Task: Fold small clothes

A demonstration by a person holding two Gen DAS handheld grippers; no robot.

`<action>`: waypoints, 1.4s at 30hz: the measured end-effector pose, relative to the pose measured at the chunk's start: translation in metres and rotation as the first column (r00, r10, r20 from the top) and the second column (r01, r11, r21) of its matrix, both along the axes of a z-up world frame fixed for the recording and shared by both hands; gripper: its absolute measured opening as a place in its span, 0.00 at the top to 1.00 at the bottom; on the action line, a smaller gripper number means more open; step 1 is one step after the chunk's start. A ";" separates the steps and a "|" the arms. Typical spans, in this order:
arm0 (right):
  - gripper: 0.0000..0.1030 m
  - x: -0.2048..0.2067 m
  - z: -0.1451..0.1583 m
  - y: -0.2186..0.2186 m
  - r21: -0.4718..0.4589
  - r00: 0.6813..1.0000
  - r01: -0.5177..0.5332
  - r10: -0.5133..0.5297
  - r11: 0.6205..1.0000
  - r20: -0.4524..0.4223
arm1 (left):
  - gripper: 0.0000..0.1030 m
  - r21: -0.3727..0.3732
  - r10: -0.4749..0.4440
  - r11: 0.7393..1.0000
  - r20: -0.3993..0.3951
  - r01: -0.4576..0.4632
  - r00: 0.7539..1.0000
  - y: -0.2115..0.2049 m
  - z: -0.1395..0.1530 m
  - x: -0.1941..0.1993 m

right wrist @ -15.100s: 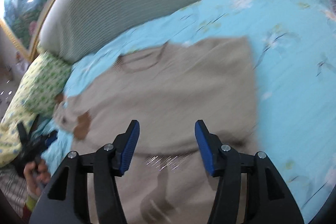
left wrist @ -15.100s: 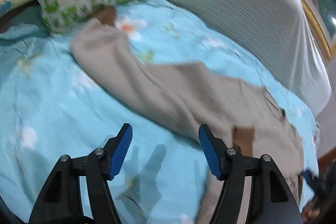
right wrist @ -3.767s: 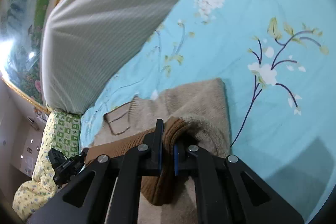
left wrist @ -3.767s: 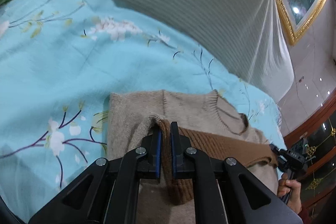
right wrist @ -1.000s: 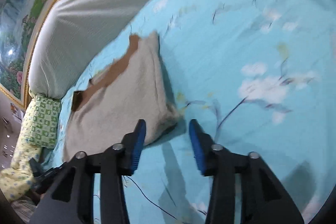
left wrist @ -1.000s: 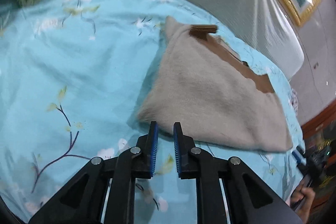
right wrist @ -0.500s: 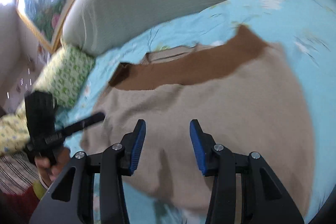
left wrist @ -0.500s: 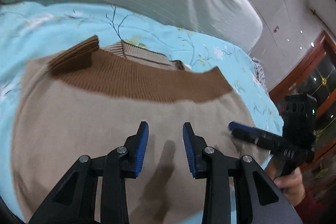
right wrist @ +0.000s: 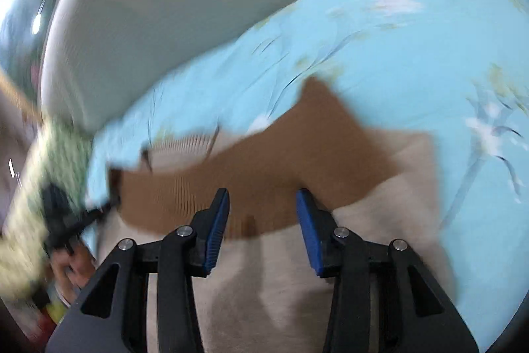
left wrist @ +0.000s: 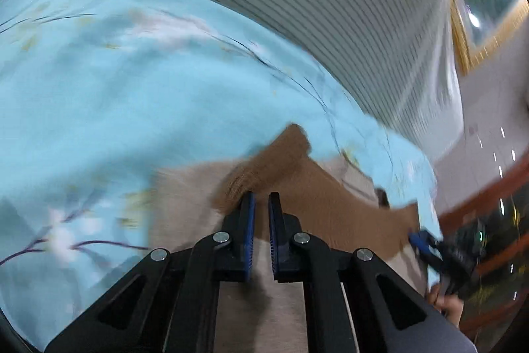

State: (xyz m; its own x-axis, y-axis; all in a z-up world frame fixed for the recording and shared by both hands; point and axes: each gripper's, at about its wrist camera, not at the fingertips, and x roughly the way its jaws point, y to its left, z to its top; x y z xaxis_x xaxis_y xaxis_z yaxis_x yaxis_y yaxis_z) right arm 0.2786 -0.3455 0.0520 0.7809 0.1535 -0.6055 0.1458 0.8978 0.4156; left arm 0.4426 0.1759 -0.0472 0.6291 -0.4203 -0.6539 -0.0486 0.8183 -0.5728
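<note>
Now one folded sweater [right wrist: 297, 280] lies under two tongs [left wrist: 259, 204] [right wrist: 263, 200].

- Both views were smeared by motion blur; the flower print on the blue bedsheet [left wrist: 99, 95] ran into streaks.
- The folded sweater [right wrist: 380, 237] ran off the bottom edge behind the black gripper arms.
- A hand [right wrist: 71, 267] at the left edge was too blurred to tell its grip.
- The green patterned pillow [right wrist: 56, 148] was a smear.
</note>
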 end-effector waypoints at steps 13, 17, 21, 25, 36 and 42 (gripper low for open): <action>0.45 -0.104 0.015 0.056 -0.011 0.994 -0.092 0.093 0.996 0.061 | 0.46 0.042 0.119 0.992 0.042 -0.121 0.992 -0.016 0.046 -0.175; 0.43 -0.117 0.007 0.069 -0.022 0.992 -0.116 0.117 0.993 0.049 | 0.44 0.009 0.144 0.990 -0.027 -0.144 0.989 -0.028 0.029 -0.225; 0.43 -0.133 0.002 0.075 -0.009 0.991 -0.123 0.124 0.992 0.050 | 0.44 -0.010 0.177 0.984 -0.096 -0.179 0.979 -0.036 0.007 -0.250; 0.42 -0.146 -0.003 0.075 0.017 0.993 -0.110 0.109 0.994 0.051 | 0.44 -0.036 0.197 0.978 -0.155 -0.205 0.968 -0.034 -0.013 -0.253; 0.41 -0.166 -0.011 0.069 0.021 0.998 -0.065 0.064 0.998 0.025 | 0.46 -0.072 0.322 0.942 -0.079 -0.327 0.943 -0.018 -0.021 -0.191; 0.41 -0.168 0.000 0.053 0.012 0.998 -0.045 0.045 0.999 0.041 | 0.86 0.005 0.272 0.962 0.033 -0.272 0.962 -0.038 0.013 -0.171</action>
